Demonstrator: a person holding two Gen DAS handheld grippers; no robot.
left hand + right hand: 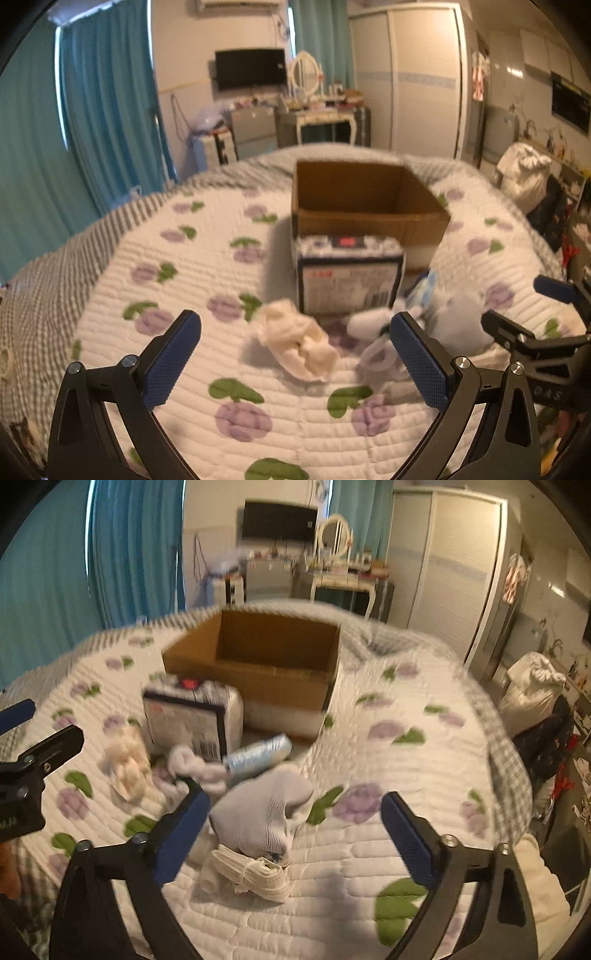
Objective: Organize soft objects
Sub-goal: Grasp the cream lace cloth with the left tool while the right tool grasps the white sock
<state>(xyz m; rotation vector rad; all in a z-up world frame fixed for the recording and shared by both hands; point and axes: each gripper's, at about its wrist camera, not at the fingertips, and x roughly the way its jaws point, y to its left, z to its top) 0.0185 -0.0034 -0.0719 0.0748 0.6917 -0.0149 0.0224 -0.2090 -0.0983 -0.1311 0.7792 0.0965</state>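
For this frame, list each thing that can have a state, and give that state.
Left gripper: open, holding nothing, above the quilt.
Right gripper: open, holding nothing.
Cardboard box: open on top, nothing visible inside.
Tissue pack: upright against the box front.
Cream cloth: crumpled, loose on the quilt.
Grey sock: loose, lying partly on the white bundle.
White bundle: folded, tied.
Blue packet: lying on its side.

A: What do we see lying about?
B: A crumpled cream cloth (295,341) at lower centre of the left view, and behind it a wrapped tissue pack (349,275) standing against the open cardboard box (364,201).
A: And in our right view?
B: A grey sock (264,808) at centre, touching a folded white bundle (255,873) below it; a pale blue roll (258,755) just above.
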